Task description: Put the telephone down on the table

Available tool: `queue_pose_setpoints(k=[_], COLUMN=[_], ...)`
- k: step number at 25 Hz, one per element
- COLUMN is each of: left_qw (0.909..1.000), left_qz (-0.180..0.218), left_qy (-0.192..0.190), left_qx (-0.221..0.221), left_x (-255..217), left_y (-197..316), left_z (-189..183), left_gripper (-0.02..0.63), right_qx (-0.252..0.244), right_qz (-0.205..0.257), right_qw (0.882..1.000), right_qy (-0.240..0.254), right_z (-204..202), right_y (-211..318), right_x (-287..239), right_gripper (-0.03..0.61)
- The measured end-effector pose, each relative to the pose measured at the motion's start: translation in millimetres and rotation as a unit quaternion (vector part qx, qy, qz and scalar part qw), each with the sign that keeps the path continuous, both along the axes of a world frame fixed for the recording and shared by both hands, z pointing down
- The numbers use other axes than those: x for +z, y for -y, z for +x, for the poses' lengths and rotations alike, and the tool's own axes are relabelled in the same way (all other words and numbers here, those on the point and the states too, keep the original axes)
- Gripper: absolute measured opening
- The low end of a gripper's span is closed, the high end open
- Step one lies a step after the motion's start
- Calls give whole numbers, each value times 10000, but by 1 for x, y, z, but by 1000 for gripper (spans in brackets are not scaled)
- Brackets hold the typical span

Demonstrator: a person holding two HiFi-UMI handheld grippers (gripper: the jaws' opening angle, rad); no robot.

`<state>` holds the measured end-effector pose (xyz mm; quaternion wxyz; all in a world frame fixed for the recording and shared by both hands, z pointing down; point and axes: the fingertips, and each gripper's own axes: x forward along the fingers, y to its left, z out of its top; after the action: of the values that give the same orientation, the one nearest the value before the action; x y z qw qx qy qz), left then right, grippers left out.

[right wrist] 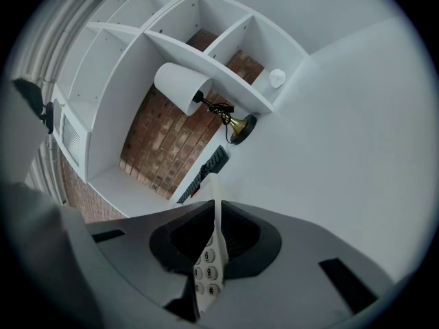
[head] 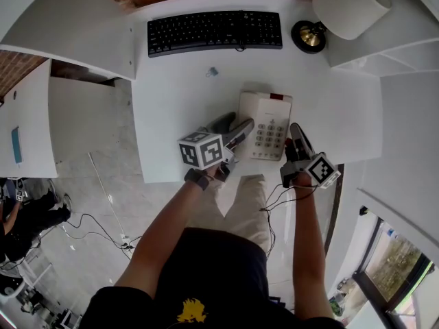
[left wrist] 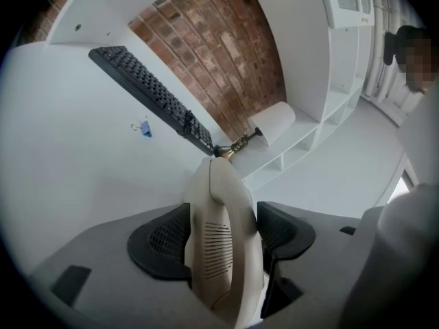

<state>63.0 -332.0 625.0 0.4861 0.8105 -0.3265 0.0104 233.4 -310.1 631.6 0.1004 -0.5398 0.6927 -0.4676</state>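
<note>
A cream telephone (head: 269, 118) with a keypad sits over the white table (head: 178, 108), near its front edge. Whether it rests on the table I cannot tell. My left gripper (head: 240, 130) is at the telephone's left side. In the left gripper view its dark pads (left wrist: 164, 242) press on the cream handset (left wrist: 221, 252), which stands upright between them. My right gripper (head: 293, 133) is at the telephone's right edge. In the right gripper view the thin edge of the telephone base (right wrist: 208, 269), with number keys showing, is pinched between the jaws.
A black keyboard (head: 215, 31) lies at the back of the table, with a small blue clip (head: 212, 72) in front of it. A white-shaded lamp (head: 346, 5) on a brass base stands at the back right beside white shelves (head: 384, 53). A person (left wrist: 411, 115) stands at the right.
</note>
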Motion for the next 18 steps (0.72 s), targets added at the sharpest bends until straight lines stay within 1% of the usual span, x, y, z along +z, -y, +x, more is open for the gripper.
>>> queue_pose_setpoints(k=[2,5,9,12,15,18], left_qw=[10000,10000,9999,9998,9997,9993], left_qz=[11,29,28,22,46,129], left_qy=[33,84,139,179,246,337], left_qx=[13,39,70,28,-29,-16], left_x=[0,-2,-3,-6,-10,-16], left_y=[0,1,-2,-2,-2,-5], left_z=[0,-1,-4,-9,-15,-21], left_gripper=[311,311,304,295,269,222], right_qx=[-99,-214,-227,-219,-228,-227], right_qz=[42,91,78,133,155,185], right_qw=[9999,9996,9995,9996,9994,9990], right_qy=[-126,-149,-199,-143,-227,-325], right_z=[-3,-10,-12,-14,-15,-17], right_y=[1,1,-2,-1,-2,-5], right_x=[-2,-5,-7,-11,-16,-23], right_gripper=[25,23,25,24,21,11])
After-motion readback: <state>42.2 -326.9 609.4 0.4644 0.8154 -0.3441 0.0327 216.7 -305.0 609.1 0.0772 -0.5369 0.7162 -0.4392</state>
